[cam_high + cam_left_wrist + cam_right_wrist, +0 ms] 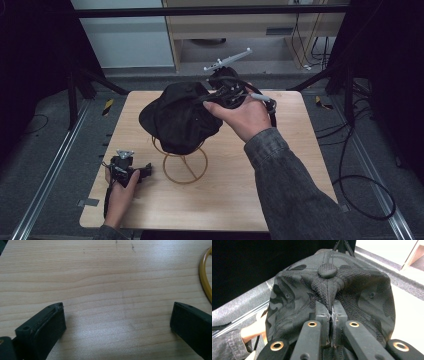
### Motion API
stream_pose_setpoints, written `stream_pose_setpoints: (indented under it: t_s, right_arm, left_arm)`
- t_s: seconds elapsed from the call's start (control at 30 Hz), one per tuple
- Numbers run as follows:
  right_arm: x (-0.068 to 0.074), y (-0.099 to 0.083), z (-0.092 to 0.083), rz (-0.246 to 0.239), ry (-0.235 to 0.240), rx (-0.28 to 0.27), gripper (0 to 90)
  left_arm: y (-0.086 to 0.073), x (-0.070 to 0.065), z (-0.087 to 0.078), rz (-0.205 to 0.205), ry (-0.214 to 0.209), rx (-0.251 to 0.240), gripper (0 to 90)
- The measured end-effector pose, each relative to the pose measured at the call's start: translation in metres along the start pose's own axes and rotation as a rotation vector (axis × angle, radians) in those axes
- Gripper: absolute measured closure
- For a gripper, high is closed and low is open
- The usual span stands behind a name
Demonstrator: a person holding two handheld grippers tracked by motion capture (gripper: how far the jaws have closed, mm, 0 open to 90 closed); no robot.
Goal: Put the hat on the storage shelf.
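Black camouflage-patterned fabric marks the thing being worked: a baseball cap sitting over the top of a gold wire hat stand near the middle of the wooden table. The right gripper has its jaws pressed together on a pinch of the cap's crown fabric, just below the top button, as the right gripper view shows plainly. In the high view that gripper comes in from the far right side of the cap, with the person's right hand wrapped around it.

The left gripper rests low on the table at the near left, well apart from the cap and just beside the stand's ring base. In the left gripper view its jaws stand wide apart over bare wood, with nothing between them; an arc of the yellow ring shows at the right edge.

As I judge it, the cap is seized but its move is not finished: it drapes over the stand's top, somewhat tilted. Whether it is being lifted off or settled on cannot be told from this moment. Either way, the clamp has yet to let go, and the left gripper has no part so far
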State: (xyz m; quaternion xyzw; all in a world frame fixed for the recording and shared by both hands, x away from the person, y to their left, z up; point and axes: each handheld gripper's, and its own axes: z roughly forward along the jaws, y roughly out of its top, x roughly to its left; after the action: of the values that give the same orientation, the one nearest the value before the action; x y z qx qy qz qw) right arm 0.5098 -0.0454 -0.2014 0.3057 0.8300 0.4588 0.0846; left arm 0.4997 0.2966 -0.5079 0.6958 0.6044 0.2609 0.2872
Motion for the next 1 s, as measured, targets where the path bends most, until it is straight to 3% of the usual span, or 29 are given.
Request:
stream_pose_setpoints:
  t_s: [0.7,1.0]
  right_arm:
    - [0.010,-0.025,0.034,-0.024,-0.006,0.115,86.9]
    - [0.006,-0.028,0.048,-0.019,-0.020,0.130,86.5]
  left_arm:
    - [0.000,0.000,0.000,-0.002,-0.001,0.000,0.0]
    - [0.000,0.000,0.000,-0.002,-0.001,0.000,0.0]
